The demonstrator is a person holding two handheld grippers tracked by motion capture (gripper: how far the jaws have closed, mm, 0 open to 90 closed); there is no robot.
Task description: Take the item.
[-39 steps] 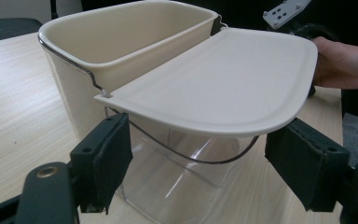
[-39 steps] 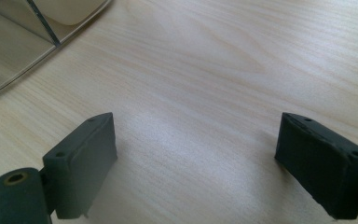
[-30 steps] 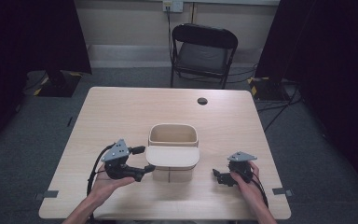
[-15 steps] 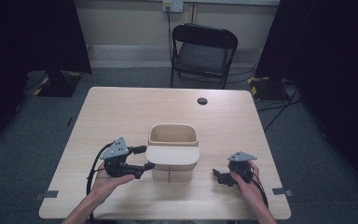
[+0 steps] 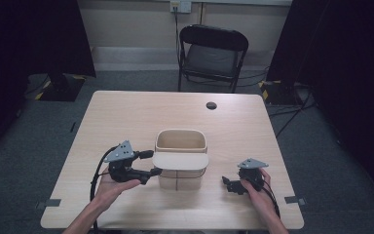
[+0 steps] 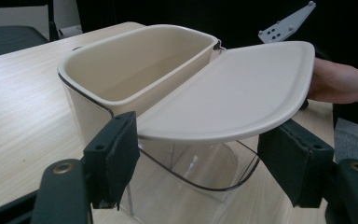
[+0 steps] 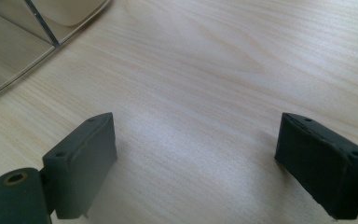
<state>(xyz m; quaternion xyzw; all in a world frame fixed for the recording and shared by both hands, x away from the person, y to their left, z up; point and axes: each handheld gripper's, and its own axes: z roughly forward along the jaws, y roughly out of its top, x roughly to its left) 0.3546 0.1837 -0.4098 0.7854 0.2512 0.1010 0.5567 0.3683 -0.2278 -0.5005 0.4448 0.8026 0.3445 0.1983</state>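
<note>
Left tongs [image 5: 152, 163] lying level, aimed at the near left edge of the cream lid [image 6: 233, 93]; having just been closing, jaws standing either side of that edge. Left pad [image 6: 116, 154] meeting the lid rim; right pad [image 6: 296, 161] sitting just under the rim's far curve, contact there impossible to tell. Resting in an upturned left hand [image 5: 114, 187] above the desk [image 5: 126, 117].

Lid lying flat across the near half of the bin [image 5: 180, 158], covering the clear-walled front part; cream tub [image 6: 135, 65] behind it standing open, nothing inside.

Right tongs [image 5: 229, 184] spread wide with nothing between, bare wood showing between both pads in the right gripper view. Resting low near the desk's near right corner, held by the right hand [image 5: 255, 190], well apart from the bin.

Farther out: small dark disc [image 5: 211, 105] lying near the desk's far edge; black folding chair [image 5: 213, 56] standing beyond the desk; wall socket [image 5: 180, 6] behind it.
</note>
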